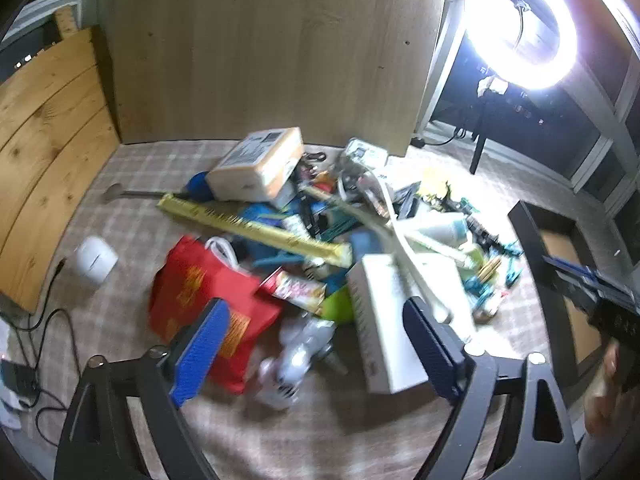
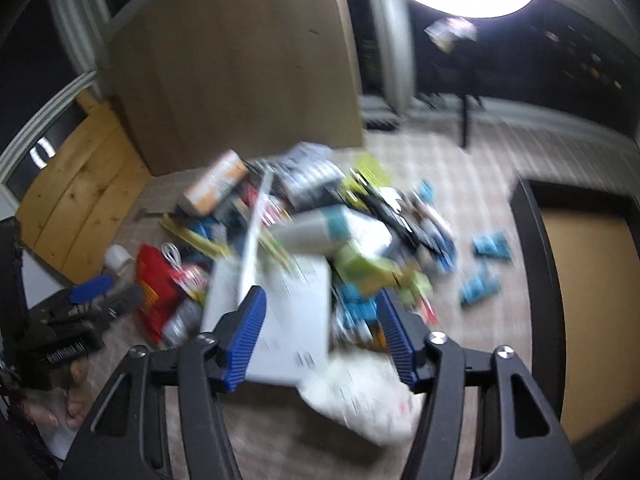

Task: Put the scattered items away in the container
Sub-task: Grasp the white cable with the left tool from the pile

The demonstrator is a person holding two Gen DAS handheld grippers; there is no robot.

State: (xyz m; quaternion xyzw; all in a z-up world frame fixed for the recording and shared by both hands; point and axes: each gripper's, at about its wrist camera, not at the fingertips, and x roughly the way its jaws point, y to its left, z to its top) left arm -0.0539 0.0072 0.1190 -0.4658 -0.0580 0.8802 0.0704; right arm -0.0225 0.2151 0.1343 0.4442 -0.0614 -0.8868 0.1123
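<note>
Both claws hang open and empty above the pile of clutter [image 1: 320, 232]: left claw [image 1: 316, 344] over its red bag [image 1: 200, 300], right claw [image 2: 320, 336] over its white box [image 2: 280, 312].

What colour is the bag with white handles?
Red bag with yellow print, clearest in the left wrist view.

Both grippers tilt steeply down. Left gripper [image 1: 320, 344] has its jaws spread wide, nothing between them. Right gripper [image 2: 322, 338] is also parted, not gripping anything.
</note>
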